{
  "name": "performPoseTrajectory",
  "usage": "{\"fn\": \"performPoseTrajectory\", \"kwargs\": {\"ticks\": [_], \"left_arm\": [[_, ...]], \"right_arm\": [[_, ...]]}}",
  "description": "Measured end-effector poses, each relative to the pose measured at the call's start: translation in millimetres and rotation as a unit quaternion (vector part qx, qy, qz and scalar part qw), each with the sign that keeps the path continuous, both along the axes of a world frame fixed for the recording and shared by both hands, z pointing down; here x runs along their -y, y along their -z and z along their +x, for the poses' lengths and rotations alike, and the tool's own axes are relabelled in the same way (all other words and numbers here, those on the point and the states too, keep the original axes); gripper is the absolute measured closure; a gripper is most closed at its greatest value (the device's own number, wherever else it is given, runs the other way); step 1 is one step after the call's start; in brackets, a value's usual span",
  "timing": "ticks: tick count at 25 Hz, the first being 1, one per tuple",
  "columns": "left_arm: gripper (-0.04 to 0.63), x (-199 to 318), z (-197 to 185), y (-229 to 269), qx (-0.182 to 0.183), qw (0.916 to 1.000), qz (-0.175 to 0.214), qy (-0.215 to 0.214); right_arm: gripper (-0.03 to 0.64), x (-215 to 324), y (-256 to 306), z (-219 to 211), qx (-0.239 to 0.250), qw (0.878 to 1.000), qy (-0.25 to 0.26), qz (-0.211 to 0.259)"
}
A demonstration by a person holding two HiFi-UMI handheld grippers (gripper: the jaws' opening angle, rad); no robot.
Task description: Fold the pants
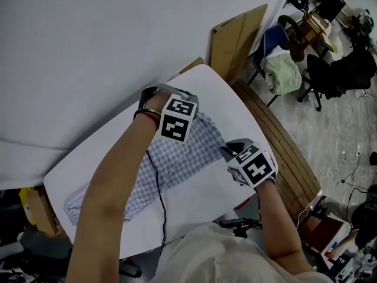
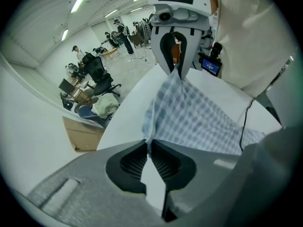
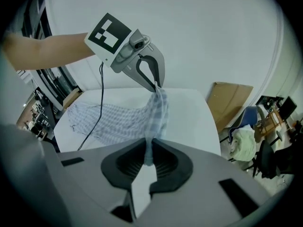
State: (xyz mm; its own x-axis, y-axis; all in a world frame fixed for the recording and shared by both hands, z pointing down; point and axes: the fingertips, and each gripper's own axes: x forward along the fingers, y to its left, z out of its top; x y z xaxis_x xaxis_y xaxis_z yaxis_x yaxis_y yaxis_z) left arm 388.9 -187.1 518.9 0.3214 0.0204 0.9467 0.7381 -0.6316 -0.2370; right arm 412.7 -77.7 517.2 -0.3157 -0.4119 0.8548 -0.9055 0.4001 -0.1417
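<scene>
Blue-and-white checked pants (image 1: 177, 161) lie spread across a white table (image 1: 112, 158), with one end raised off the top. My left gripper (image 1: 178, 112) is shut on one corner of that raised end, and cloth shows pinched between its pads (image 2: 148, 146). My right gripper (image 1: 248, 160) is shut on the other corner, a strip of the fabric (image 3: 156, 108) running up out of its jaws (image 3: 147, 158). The two grippers face each other with the edge stretched between them. In the left gripper view the right gripper (image 2: 175, 66) hangs above the pants (image 2: 199, 119). In the right gripper view the left gripper (image 3: 155, 84) holds the far corner.
A black cable (image 1: 160, 199) hangs from the left gripper across the pants. Cardboard sheets (image 1: 235, 37) lean against the wall beyond the table. A slatted wooden bench (image 1: 283, 149) runs along the table's right edge. A chair with green cloth (image 1: 281, 69) stands further right.
</scene>
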Motion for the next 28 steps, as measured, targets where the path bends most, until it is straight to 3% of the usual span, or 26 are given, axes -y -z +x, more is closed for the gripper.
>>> {"fn": "performPoseTrajectory", "kwargs": {"ticks": [6,13,28], "left_arm": [[0.56,2.3,-55.6,42.7,-0.036,0.9983,0.011,0.045],[0.561,7.6,-134.6,59.7,-0.039,0.993,0.017,0.11],[0.56,-24.6,-297.4,99.6,-0.052,0.9777,0.019,0.202]], "right_arm": [[0.575,6.0,42.7,-48.6,0.015,0.998,0.052,0.027],[0.577,11.1,70.7,-131.1,0.04,0.99,0.135,0.033],[0.577,-25.5,110.0,-305.9,0.102,0.954,0.28,0.024]]}}
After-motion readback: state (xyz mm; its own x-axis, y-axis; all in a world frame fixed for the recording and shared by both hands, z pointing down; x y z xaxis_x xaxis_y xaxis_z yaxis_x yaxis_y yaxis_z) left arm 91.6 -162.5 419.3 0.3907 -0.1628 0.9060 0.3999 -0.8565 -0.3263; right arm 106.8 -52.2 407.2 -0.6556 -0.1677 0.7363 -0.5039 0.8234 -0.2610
